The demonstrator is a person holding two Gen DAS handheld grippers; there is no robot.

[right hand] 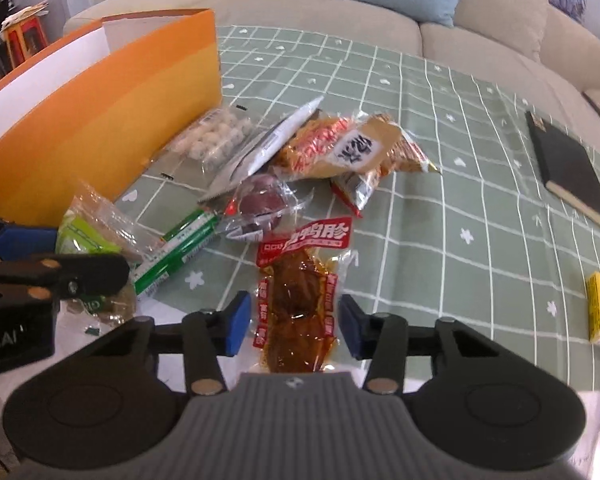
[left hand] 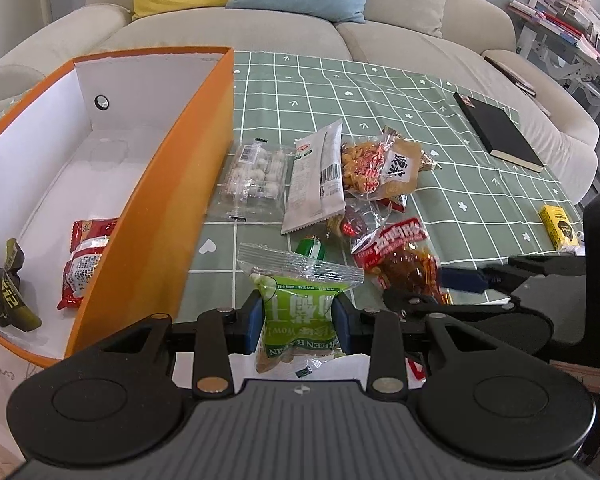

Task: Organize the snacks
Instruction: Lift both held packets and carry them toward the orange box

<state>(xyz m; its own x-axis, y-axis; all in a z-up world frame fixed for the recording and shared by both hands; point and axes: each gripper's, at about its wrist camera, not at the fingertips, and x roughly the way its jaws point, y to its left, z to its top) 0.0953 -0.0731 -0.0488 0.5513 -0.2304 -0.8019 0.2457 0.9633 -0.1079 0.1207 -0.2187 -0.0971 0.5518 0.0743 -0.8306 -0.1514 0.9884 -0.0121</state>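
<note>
My left gripper [left hand: 298, 320] is shut on a green raisin packet [left hand: 300, 304], its blue pads pressing both sides, close to the orange box [left hand: 148, 216] on its left. The box holds a red packet [left hand: 84, 264] and a dark packet [left hand: 8, 284]. My right gripper [right hand: 296, 324] is closed around the lower end of a red and brown meat snack packet [right hand: 300, 292], with its pads at the packet's side edges. Loose snacks lie beyond: a clear pack of white balls [left hand: 256, 176], a white sachet [left hand: 316, 176], an orange-brown bag [left hand: 380, 164], a green tube [right hand: 176, 252] and a dark plum pack [right hand: 260, 200].
A green checked cloth [left hand: 440, 128] covers the table. A black notebook [left hand: 500, 136] lies at the far right and a small yellow box [left hand: 558, 226] nearer the right edge. A beige sofa [left hand: 228, 32] with yellow and blue cushions runs behind the table.
</note>
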